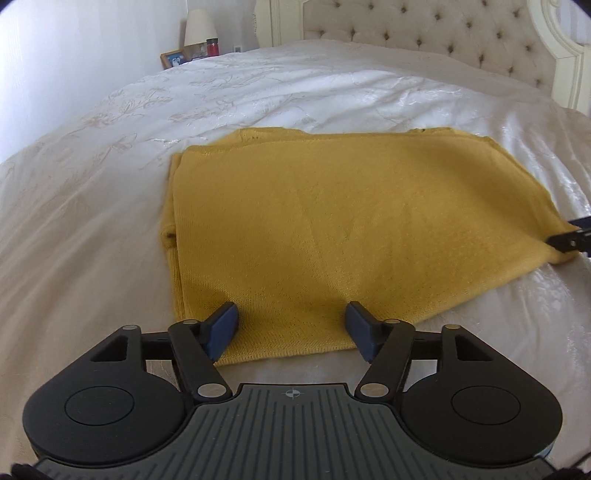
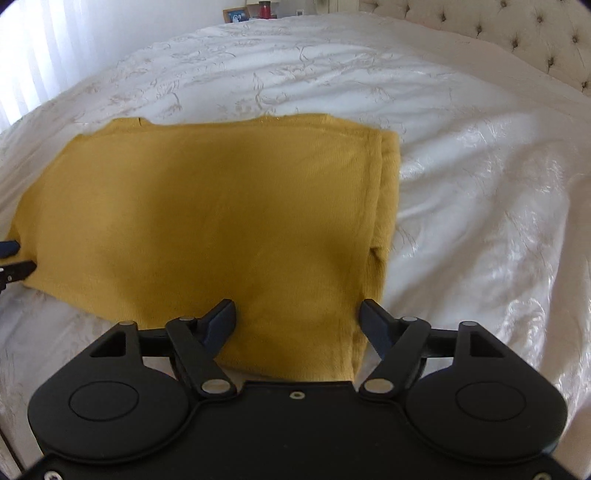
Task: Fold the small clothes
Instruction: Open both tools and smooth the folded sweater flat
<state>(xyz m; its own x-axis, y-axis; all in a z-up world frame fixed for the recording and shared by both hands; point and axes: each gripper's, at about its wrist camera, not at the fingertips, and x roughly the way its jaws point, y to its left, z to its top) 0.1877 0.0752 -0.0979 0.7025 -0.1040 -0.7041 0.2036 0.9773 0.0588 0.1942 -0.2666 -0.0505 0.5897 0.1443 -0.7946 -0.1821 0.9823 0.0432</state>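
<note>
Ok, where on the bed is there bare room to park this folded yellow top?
Bare bedspread lies between the yellow top and the headboard, and on both sides of the top. Crowded only at the near edge, where the left claw and right claw stand open over its corners.

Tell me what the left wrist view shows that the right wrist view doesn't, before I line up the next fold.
Only the left wrist view: the garment's layered edge on its left side, a white lamp beside the bed, and the carved headboard frame.

Only the right wrist view: the garment's layered edge on its right side and a curtain at far left.

Both: the folded yellow garment flat on the white bedspread, the tufted headboard, a red jar, and both grippers open, left gripper, right gripper.
</note>
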